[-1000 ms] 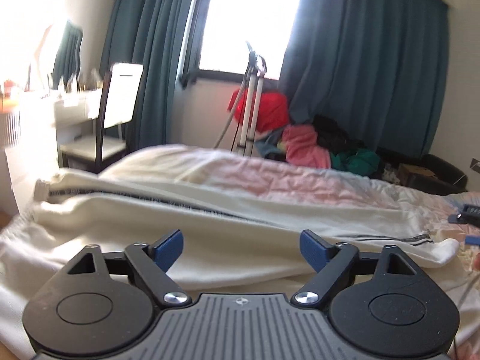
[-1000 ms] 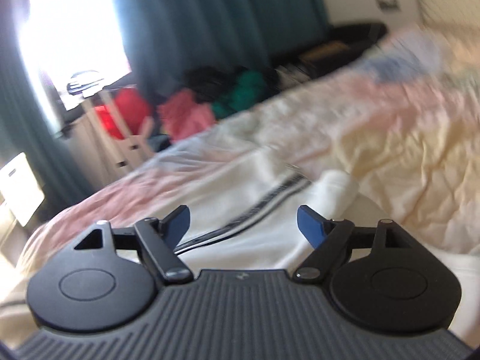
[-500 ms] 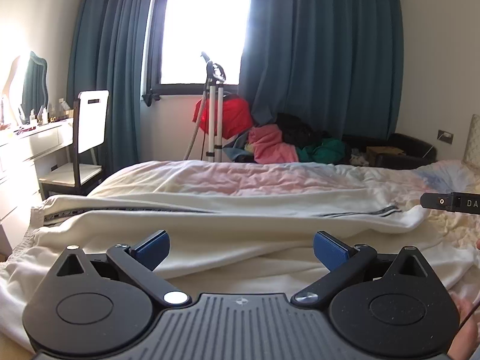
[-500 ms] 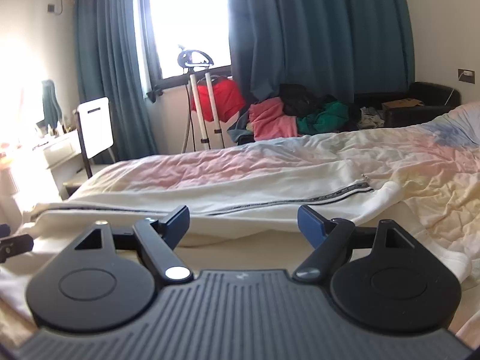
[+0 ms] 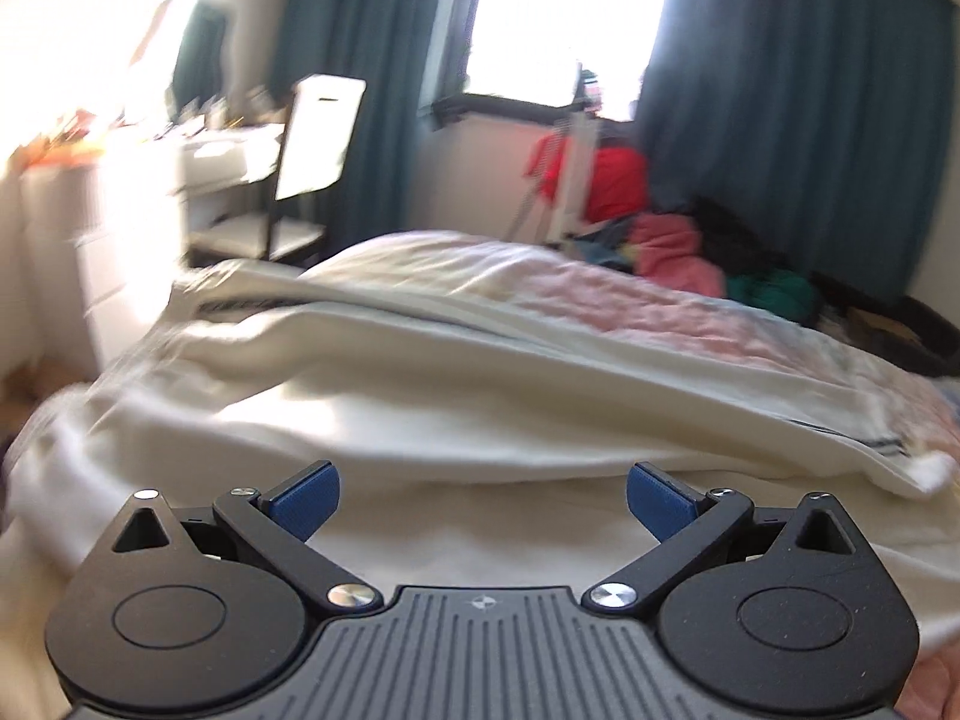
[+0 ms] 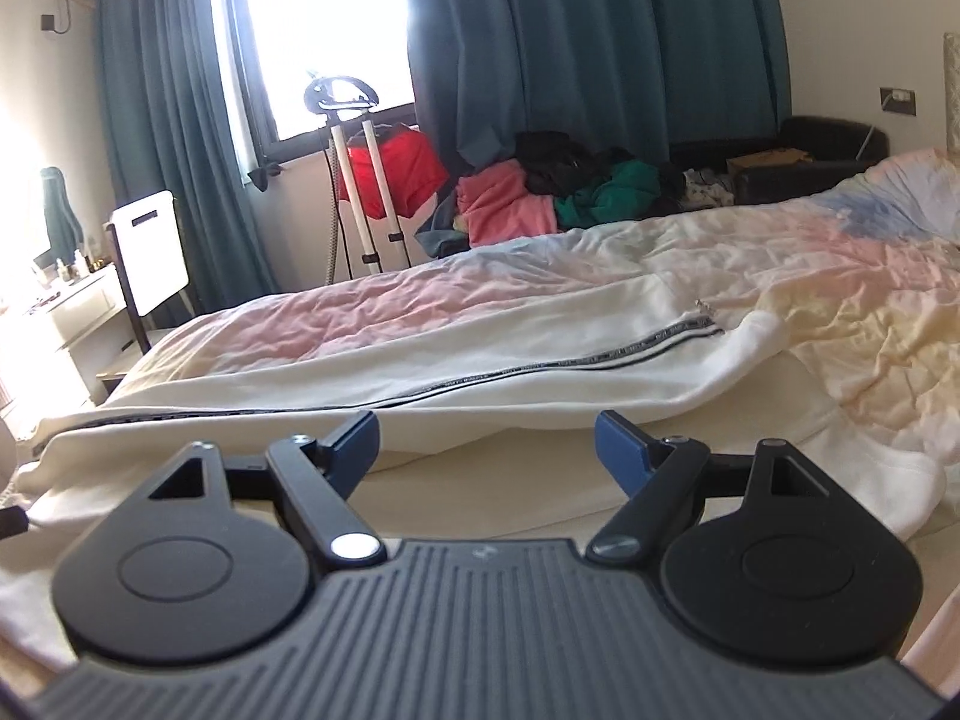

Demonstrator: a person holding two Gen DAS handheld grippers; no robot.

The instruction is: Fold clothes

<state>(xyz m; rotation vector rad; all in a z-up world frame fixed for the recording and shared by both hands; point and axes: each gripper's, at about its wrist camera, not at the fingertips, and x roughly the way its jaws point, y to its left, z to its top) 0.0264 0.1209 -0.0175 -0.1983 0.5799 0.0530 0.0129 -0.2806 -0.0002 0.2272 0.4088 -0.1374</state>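
No legible writing on any item. One cream garment (image 6: 540,372) with dark zip line, spread lengthwise across bed (image 6: 840,276). Left tool (image 5: 483,495) spread, holding nothing, above garment. Right tool (image 6: 487,447) spread, likewise. One chair (image 6: 150,252). One clothes pile (image 6: 540,198) beyond bed.

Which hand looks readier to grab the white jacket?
Probably the right gripper: open, its view sharp and level, the white jacket edge just ahead. The left gripper is open too, but its view is motion-blurred.
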